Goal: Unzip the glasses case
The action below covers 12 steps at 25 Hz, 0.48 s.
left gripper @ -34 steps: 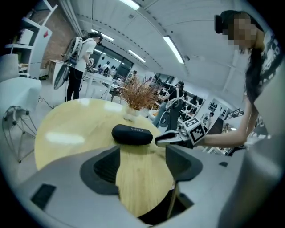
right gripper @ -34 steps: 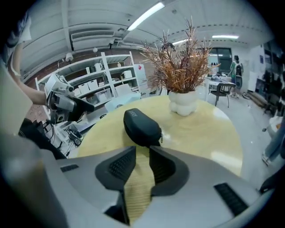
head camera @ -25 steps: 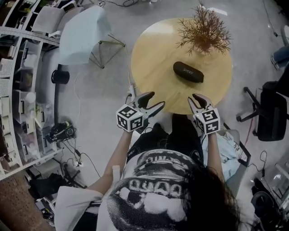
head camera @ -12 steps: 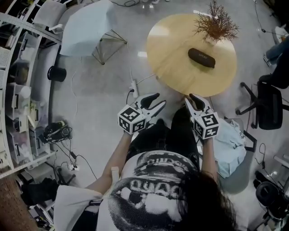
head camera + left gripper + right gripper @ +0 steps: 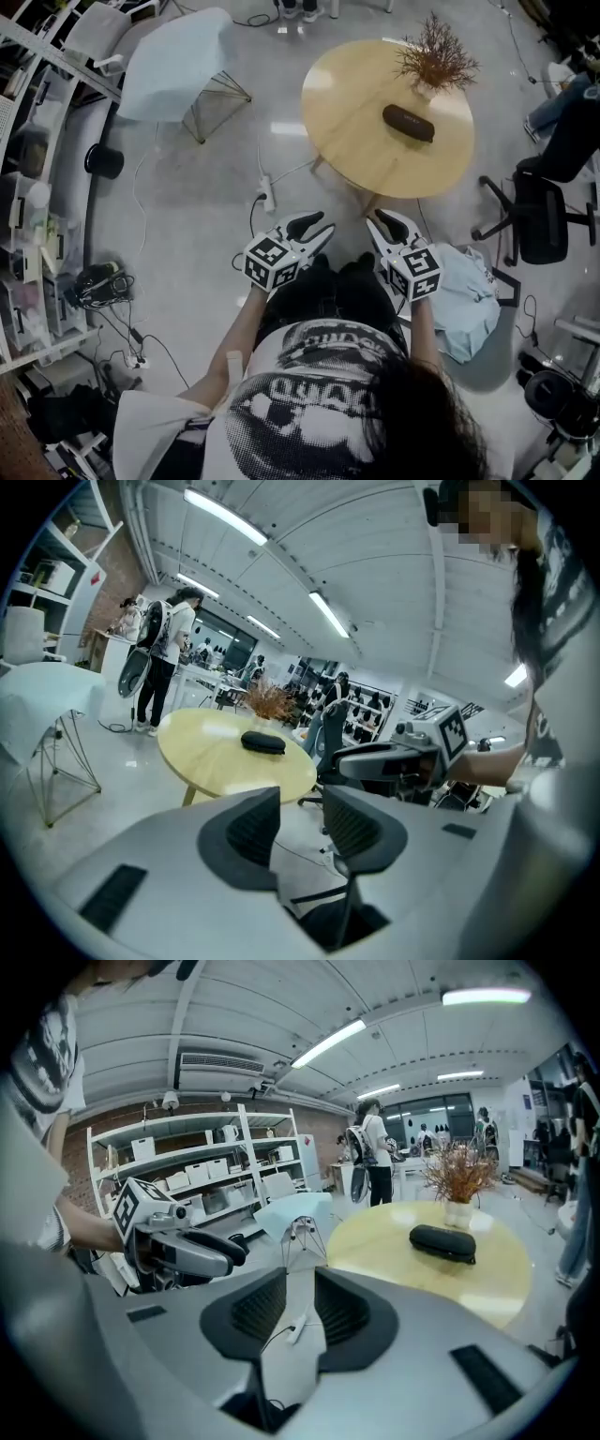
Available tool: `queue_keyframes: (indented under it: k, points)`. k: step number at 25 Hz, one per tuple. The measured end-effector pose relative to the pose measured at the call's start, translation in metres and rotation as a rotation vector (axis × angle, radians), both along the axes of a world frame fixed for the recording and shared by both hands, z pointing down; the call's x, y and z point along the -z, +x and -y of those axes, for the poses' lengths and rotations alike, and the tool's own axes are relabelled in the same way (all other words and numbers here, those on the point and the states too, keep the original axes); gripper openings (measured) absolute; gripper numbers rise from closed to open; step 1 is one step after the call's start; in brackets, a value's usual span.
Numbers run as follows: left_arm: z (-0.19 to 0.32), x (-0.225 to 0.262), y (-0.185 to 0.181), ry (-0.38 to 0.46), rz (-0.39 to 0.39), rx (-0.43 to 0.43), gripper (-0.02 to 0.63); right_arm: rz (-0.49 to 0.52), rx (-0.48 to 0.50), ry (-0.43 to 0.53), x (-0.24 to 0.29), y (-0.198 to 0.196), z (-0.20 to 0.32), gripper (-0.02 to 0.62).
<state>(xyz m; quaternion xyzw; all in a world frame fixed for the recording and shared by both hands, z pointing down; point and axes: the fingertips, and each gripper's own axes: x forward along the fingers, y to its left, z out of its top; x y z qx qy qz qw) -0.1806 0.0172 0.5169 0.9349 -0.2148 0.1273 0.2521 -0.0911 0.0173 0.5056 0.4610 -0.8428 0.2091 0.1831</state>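
The black zipped glasses case [image 5: 409, 123] lies on the round yellow table [image 5: 356, 141], next to a dried plant in a vase [image 5: 436, 61]. Both grippers hang in the air over the floor, well short of the table. My left gripper [image 5: 326, 222] has its jaws closing, with nothing between them. My right gripper [image 5: 380, 218] is open and empty. In the left gripper view the case [image 5: 262, 742] sits far ahead beyond the left gripper [image 5: 300, 803]. The right gripper view shows the case [image 5: 442, 1242] far past the right gripper [image 5: 300, 1283].
A white chair [image 5: 178, 66] stands left of the table and a black office chair [image 5: 534, 220] to its right. A power strip with cable [image 5: 265, 192] lies on the floor. Shelves [image 5: 37, 187] line the left side. A pale blue seat [image 5: 469, 291] is by my right arm. People stand beyond the table [image 5: 164, 658].
Both grippers have drawn back from the table's edge, so table and case now lie farther off. The left jaws have narrowed. The right jaws keep the same gap.
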Motion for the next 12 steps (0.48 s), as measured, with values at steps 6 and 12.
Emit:
queue_keyframes:
  k: [6, 12]
  points:
    - [-0.013, -0.004, 0.002, -0.003, 0.013, 0.008, 0.147, 0.007, 0.047, -0.001, 0.003, -0.008, -0.006, 0.095]
    - [-0.036, 0.007, 0.006, 0.021, 0.026, 0.035, 0.143, 0.019, 0.087, 0.012, 0.018, -0.008, -0.036, 0.094]
